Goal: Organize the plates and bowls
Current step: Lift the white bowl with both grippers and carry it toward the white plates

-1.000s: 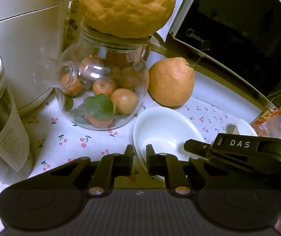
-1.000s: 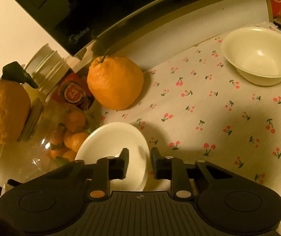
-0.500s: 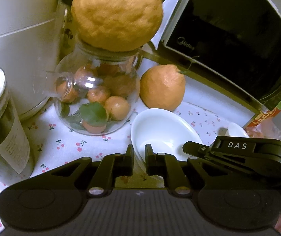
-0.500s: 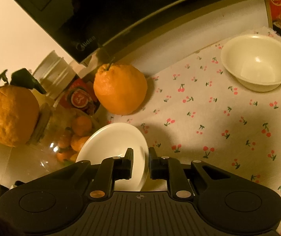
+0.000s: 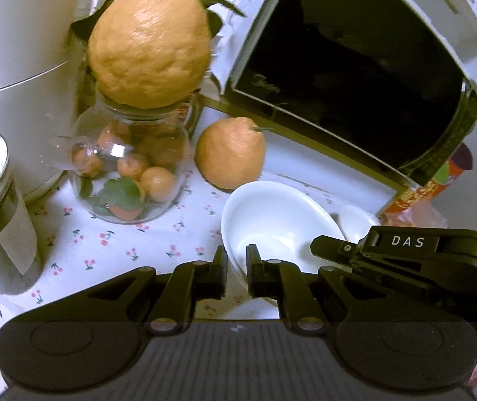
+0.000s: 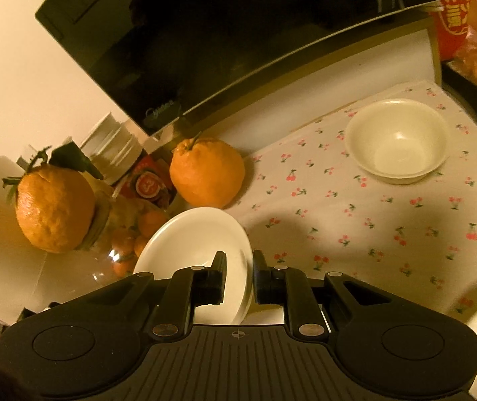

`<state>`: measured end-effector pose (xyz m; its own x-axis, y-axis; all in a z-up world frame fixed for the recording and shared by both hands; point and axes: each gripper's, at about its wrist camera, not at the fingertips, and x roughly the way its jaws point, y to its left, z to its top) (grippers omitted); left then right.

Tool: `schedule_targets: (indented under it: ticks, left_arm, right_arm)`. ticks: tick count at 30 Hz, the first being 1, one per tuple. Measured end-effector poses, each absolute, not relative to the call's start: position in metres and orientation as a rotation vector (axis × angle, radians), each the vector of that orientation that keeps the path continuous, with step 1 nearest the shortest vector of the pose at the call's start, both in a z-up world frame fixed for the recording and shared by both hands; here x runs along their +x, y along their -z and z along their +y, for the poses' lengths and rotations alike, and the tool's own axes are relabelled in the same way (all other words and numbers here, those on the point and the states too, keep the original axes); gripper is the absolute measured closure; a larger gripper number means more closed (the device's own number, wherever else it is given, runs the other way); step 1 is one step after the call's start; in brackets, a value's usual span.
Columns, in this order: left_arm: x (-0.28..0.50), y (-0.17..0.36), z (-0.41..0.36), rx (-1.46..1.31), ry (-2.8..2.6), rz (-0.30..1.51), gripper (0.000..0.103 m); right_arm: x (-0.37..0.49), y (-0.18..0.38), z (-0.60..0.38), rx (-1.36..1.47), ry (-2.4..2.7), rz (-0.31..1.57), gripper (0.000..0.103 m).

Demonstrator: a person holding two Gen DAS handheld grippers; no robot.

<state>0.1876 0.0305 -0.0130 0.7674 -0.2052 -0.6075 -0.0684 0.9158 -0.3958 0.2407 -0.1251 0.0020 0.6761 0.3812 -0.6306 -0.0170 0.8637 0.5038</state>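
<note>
Both grippers were clamped on one white plate (image 6: 198, 234): our right gripper (image 6: 238, 279) pinched its near rim, and our left gripper (image 5: 236, 269) closed on its edge from the other side. We held the plate tilted above the cherry-print cloth (image 6: 355, 234), just beside a loose orange (image 6: 206, 172). A white bowl (image 6: 397, 140) sat well apart, near the microwave (image 6: 221, 40).

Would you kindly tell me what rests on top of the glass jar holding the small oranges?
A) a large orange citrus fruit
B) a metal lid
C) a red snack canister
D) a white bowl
A: in the left wrist view a large orange citrus fruit with a leafy stem sits on the mouth of the glass jar.
</note>
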Motion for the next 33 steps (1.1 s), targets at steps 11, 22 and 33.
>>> schedule_targets:
  ticks: [11, 22, 33]
  left_arm:
    - [0.170, 0.003, 0.014, -0.443, 0.153, 0.712, 0.093]
    - [0.154, 0.000, -0.008, -0.431, 0.226, 0.732, 0.093]
    - [0.146, 0.001, -0.039, -0.414, 0.308, 0.758, 0.093]
  right_arm:
    - [0.213, -0.021, -0.156, 0.492, -0.210, 0.841, 0.086]
    - [0.188, -0.026, -0.186, 0.488, -0.188, 0.870, 0.086]
    - [0.166, -0.027, -0.222, 0.463, -0.147, 0.878, 0.086]
